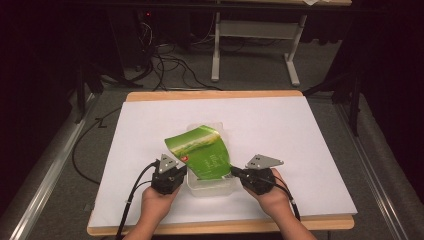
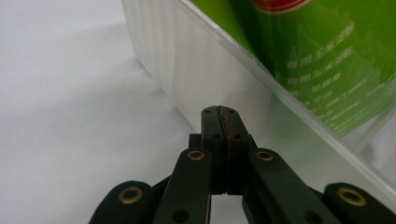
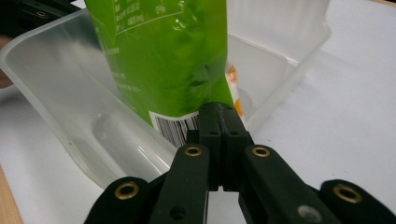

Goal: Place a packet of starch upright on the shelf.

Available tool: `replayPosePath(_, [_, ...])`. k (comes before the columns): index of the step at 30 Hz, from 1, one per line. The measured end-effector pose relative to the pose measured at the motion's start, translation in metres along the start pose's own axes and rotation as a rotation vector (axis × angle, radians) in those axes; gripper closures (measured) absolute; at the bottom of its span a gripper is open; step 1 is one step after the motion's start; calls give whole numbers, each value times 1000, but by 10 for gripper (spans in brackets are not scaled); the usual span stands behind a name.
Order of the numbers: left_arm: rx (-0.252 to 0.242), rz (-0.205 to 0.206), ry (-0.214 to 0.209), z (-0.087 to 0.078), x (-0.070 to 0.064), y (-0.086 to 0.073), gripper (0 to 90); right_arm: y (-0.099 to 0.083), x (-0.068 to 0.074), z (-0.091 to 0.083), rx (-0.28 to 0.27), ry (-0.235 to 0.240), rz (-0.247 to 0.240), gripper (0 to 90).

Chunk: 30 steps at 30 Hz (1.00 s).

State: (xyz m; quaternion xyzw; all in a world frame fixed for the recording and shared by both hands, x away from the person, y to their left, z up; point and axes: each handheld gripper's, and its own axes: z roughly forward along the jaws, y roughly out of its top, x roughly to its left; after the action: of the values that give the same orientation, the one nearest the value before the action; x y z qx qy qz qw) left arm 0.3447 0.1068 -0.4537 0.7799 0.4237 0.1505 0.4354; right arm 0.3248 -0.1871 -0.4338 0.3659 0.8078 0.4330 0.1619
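A green printed bag [image 1: 200, 150] lies tilted over a clear plastic container [image 1: 212, 188] near the front middle of the white board. My right gripper [image 1: 234, 173] is shut on the bag's lower corner by the barcode. In the right gripper view the bag [image 3: 163, 56] rises from the closed jaws [image 3: 219, 108] over the container [image 3: 56, 102]. My left gripper [image 1: 184, 171] sits at the container's near-left corner. In the left gripper view its jaws [image 2: 219, 111] are pressed together against the container wall [image 2: 187, 60], with nothing visible between them, and the bag [image 2: 317, 60] is above.
The white board [image 1: 280, 130] covers a wooden table [image 1: 215, 93], with bare board to the left, right and behind the container. Beyond the table are floor cables [image 1: 170, 65] and a grey desk frame [image 1: 216, 55].
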Motion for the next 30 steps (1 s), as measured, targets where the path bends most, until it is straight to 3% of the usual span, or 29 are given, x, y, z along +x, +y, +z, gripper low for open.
replayPosePath(7, [-2,2,3,0,0,0,900,7,12,16,20,30,-40,900])
replayPosePath(13, [-4,1,7,0,0,0,900,9,10,22,33,57,-28,900])
replayPosePath(16, [-2,4,14,-1,1,-1,856,10,8,13,1,49,-25,882])
replayPosePath(20, [-16,-15,6,-6,4,-2,781,12,3,0,-65,43,14,812])
replayPosePath(27, [-34,-26,33,-11,7,-5,662,28,7,-15,-187,63,50,575])
replayPosePath(30, [-33,-28,35,-10,6,-5,639,35,7,-12,-205,75,70,507])
